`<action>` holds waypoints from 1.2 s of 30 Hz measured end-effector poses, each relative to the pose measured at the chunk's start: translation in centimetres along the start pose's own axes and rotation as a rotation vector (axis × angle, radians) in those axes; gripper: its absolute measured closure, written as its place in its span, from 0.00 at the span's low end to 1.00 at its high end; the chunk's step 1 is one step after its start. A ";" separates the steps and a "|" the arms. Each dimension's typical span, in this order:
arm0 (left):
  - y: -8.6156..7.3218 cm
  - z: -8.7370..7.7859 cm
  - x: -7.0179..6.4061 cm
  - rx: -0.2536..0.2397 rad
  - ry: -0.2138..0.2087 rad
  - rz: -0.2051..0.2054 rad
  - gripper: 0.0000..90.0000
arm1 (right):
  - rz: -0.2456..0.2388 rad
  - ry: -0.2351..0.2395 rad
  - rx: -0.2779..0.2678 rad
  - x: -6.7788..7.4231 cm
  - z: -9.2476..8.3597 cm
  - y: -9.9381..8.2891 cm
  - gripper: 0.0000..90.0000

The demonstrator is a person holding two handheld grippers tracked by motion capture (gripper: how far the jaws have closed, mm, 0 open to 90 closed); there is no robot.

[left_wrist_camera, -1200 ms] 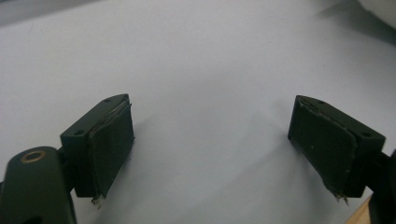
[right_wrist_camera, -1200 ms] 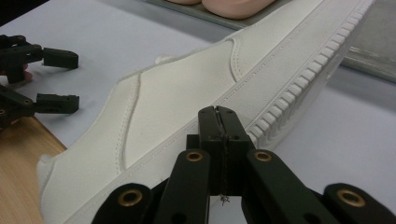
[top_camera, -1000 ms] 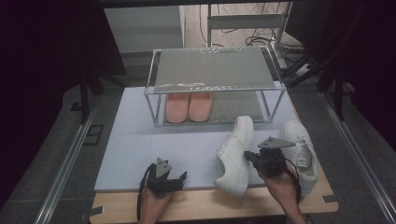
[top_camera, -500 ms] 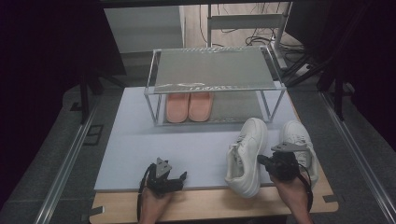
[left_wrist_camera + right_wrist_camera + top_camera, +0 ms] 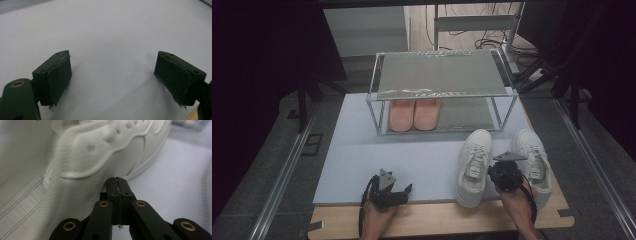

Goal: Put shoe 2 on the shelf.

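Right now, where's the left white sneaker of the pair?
In the high view, the left white sneaker lies on the mat's right part, toe toward the shoe rack, with the right gripper between it and the other white sneaker.

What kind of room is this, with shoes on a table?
Probably a lab or workshop rigged for recording, not a home. A metal shoe rack and white sneakers sit on a work table, with loose cables on the floor behind.

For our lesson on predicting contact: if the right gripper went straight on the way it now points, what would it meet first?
Most likely the white shoe: the right gripper, its fingers closed together, points at that shoe's side just ahead. Whether it already touches cannot be told.
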State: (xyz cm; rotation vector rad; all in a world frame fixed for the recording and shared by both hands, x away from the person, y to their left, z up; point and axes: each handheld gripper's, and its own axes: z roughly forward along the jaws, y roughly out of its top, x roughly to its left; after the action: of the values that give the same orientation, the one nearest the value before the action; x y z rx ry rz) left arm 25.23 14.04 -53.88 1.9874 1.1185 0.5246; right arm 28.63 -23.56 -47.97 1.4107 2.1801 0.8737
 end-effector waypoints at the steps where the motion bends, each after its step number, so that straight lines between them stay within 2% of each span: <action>1: 0.0 0.0 0.0 0.000 0.000 0.000 0.16 | 0.001 -0.001 0.003 0.0 0.1 0.0 0.99; 3: 0.0 0.0 0.0 0.000 0.000 0.000 0.16 | 0.000 -0.006 0.000 0.0 0.2 -0.1 0.99; 11: 0.0 0.0 0.0 0.000 0.000 0.001 0.16 | 0.038 0.104 -0.055 -0.6 -2.0 -0.3 0.99; 16: 0.0 0.0 0.0 0.000 0.000 0.001 0.16 | 0.041 0.130 -0.077 -0.5 -3.3 -0.5 0.99; 24: 0.0 0.0 0.0 0.000 0.000 0.001 0.16 | 0.038 0.224 -0.116 0.6 -5.3 -0.5 0.99; 26: 0.0 0.0 0.0 0.000 0.000 0.000 0.16 | 0.029 0.258 -0.121 1.1 -5.4 -0.4 0.99; 31: 0.0 0.0 0.0 0.000 0.000 0.000 0.16 | -0.013 0.284 -0.095 2.7 -4.7 -0.4 0.99; 33: 0.0 0.0 0.0 0.001 0.000 0.001 0.16 | -0.021 0.273 -0.077 2.8 -4.2 -0.6 0.99; 36: 0.0 0.0 0.0 0.000 0.000 0.000 0.16 | -0.013 0.293 -0.088 2.4 -3.7 -0.8 0.99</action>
State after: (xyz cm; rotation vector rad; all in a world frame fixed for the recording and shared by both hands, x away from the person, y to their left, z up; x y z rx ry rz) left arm 25.23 14.04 -53.88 1.9880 1.1182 0.5245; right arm 24.77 -22.69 -45.80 1.2925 2.3229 1.2228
